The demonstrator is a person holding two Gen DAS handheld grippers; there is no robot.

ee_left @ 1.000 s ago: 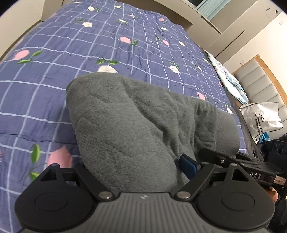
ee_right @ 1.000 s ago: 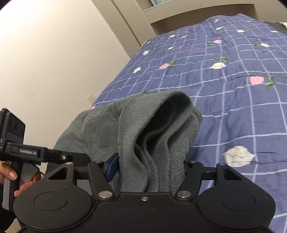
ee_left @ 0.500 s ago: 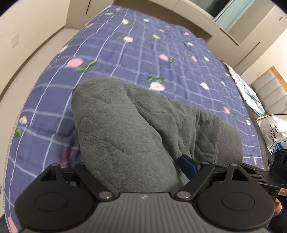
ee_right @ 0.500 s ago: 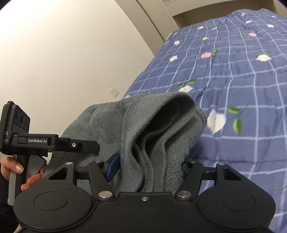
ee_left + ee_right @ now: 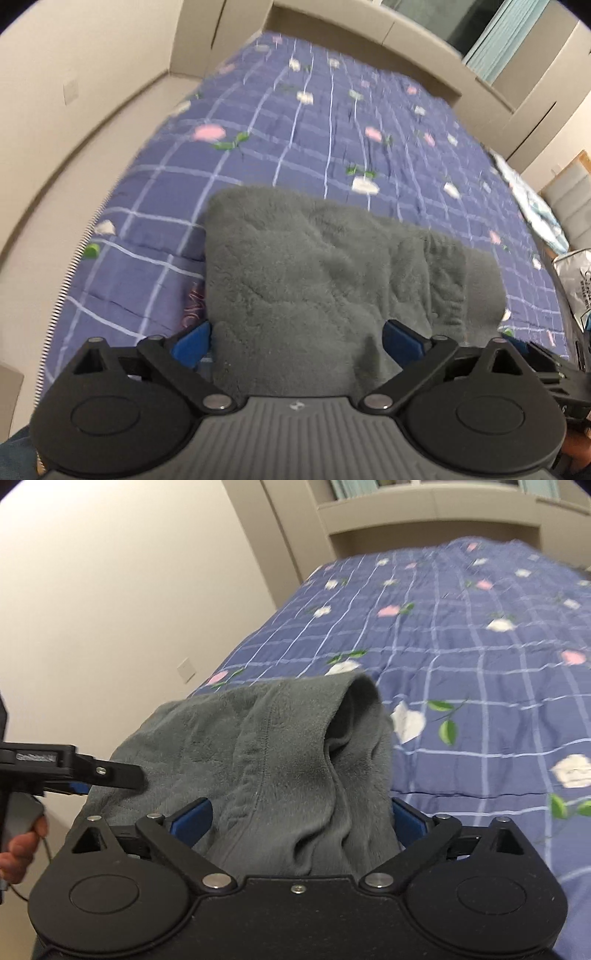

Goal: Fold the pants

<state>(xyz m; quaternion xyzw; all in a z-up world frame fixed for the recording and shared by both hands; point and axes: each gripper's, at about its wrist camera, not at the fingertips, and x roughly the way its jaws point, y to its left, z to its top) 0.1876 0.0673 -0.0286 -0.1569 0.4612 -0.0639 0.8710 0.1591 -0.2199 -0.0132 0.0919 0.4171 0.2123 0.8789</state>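
Across the near end of the bed (image 5: 332,122), under a purple quilt checked in pale lines and dotted with pink and white flowers, the pants (image 5: 325,273) lie as a thick grey bundle; they look like soft, fuzzy fleece, already doubled over, with a rounded fold at the far edge and a stitched seam and open cuff showing in the right wrist view (image 5: 295,746). Judging from this, the step in hand is letting go after a fold; the left gripper (image 5: 295,338) has just been opening, its blue pads standing wide with cloth between them but not pinched; the right gripper (image 5: 301,818) has just been opening too, spread clear either side of the bunched cloth. Next move, likely: draw both back without dragging the fleece, then smooth or fold once more.
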